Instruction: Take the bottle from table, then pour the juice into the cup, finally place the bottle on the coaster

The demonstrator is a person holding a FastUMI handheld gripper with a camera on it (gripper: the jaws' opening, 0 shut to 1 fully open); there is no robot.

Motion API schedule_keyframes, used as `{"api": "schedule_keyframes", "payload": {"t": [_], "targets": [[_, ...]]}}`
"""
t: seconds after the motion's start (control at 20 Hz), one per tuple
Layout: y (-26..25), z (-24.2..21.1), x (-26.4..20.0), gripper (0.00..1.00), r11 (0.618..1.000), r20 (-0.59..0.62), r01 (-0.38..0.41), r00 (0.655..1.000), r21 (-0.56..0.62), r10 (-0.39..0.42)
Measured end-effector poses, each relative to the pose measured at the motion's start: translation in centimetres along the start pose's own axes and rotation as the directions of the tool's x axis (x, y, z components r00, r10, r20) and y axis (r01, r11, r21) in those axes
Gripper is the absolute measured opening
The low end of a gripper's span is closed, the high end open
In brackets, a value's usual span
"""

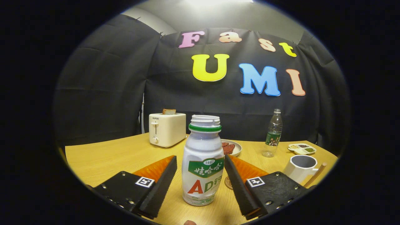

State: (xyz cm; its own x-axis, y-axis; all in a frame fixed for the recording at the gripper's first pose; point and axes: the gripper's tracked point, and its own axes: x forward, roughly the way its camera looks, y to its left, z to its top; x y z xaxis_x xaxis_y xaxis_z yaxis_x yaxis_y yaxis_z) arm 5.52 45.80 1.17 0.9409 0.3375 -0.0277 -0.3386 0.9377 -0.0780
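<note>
Two fingers of the gripper [200, 175] stand wide apart on either side of the white plastic bottle [203, 162] with a green neck ring, neither touching it. It stands upright and uncapped on the yellow wooden table [106, 156]. Beside the right finger peeks the round brown coaster [228, 182]; further right sits the white mug [300, 167]. Behind are a cream toaster [167, 128] and clear water bottle [273, 133]
</note>
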Motion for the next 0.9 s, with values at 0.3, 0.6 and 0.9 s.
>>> {"api": "schedule_keyframes", "payload": {"t": [0.3,0.6,0.9], "targets": [[-0.7,0.0,-0.4,0.66,0.999,0.000,0.037,0.999,0.031,-0.037],[-3.3,2.4,-2.9,0.66,0.983,0.026,0.114,0.993,0.143,-0.119],[-6.1,2.9,-3.5,0.66,0.932,0.046,0.118,0.989,0.342,-0.142]]}}
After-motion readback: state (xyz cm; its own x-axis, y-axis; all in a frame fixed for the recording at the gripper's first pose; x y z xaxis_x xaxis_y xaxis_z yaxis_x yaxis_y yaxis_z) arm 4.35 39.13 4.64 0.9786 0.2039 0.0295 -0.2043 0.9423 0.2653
